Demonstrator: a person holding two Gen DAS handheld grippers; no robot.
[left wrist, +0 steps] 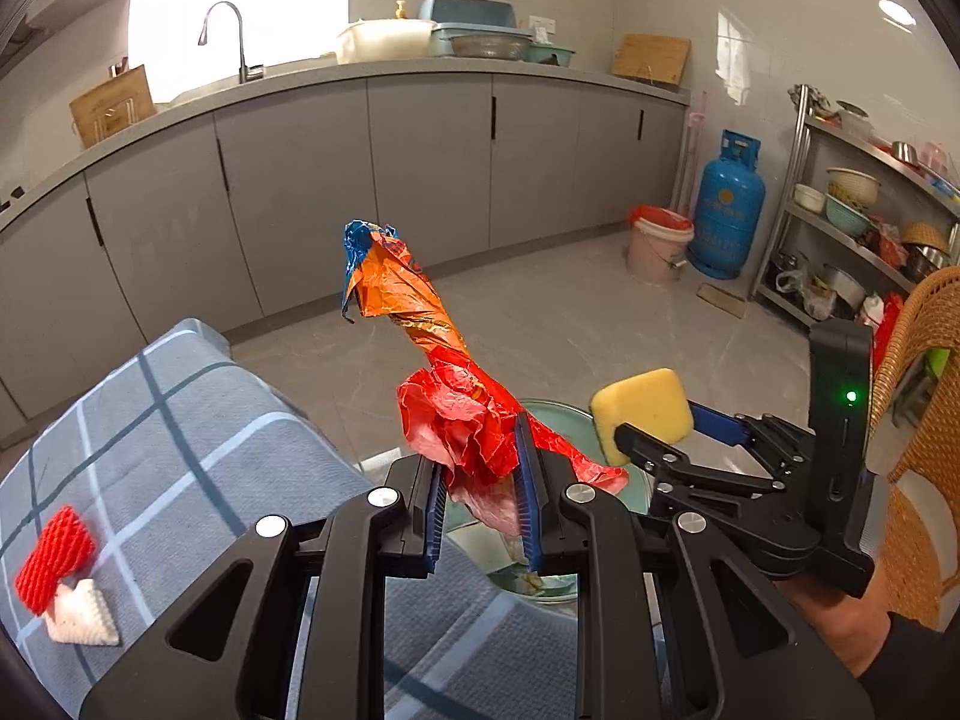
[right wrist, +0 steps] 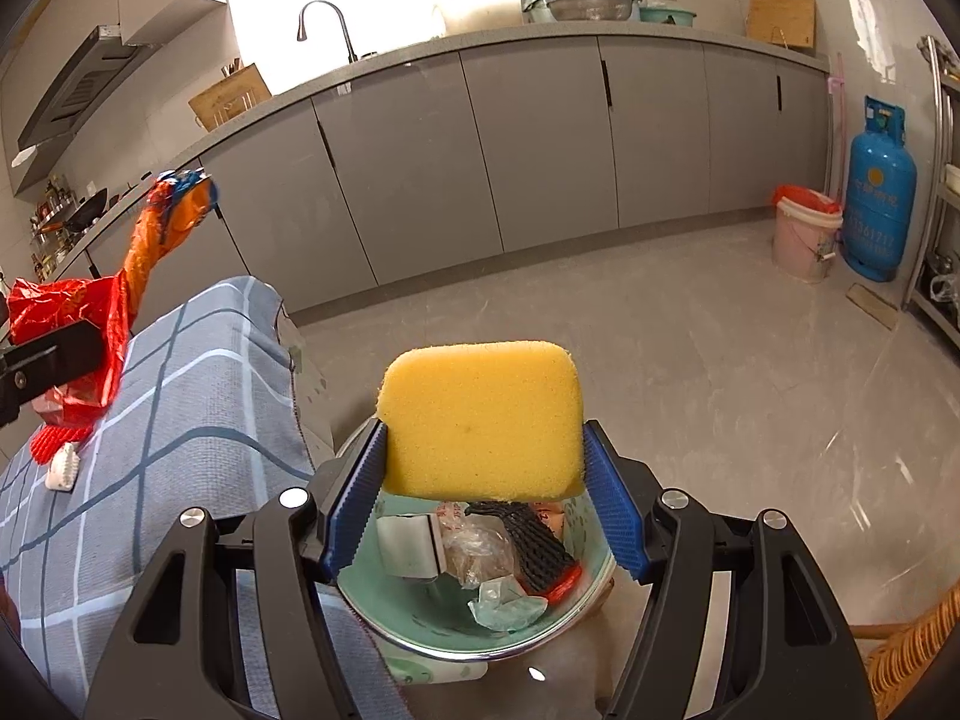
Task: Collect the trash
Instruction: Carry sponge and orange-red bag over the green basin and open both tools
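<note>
The right gripper (right wrist: 483, 480), jaws clamped on a yellow sponge (right wrist: 483, 420), hangs directly above the green trash bin (right wrist: 420, 618), while the left gripper (left wrist: 480, 498) grips a crumpled wrapper (left wrist: 444, 396) pointing up just left of the bin.

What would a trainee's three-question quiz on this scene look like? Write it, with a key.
1. True or false: the left gripper is shut on the yellow sponge.
2. What lies directly below the sponge: A) the bin, B) the blue gas cylinder, C) the sink?
3. Which two foam nets lie on the checked cloth?

Key: 1. False; it grips the crumpled wrapper, while the right gripper holds the sponge. 2. A. 3. The red foam net and the white foam net.
</note>
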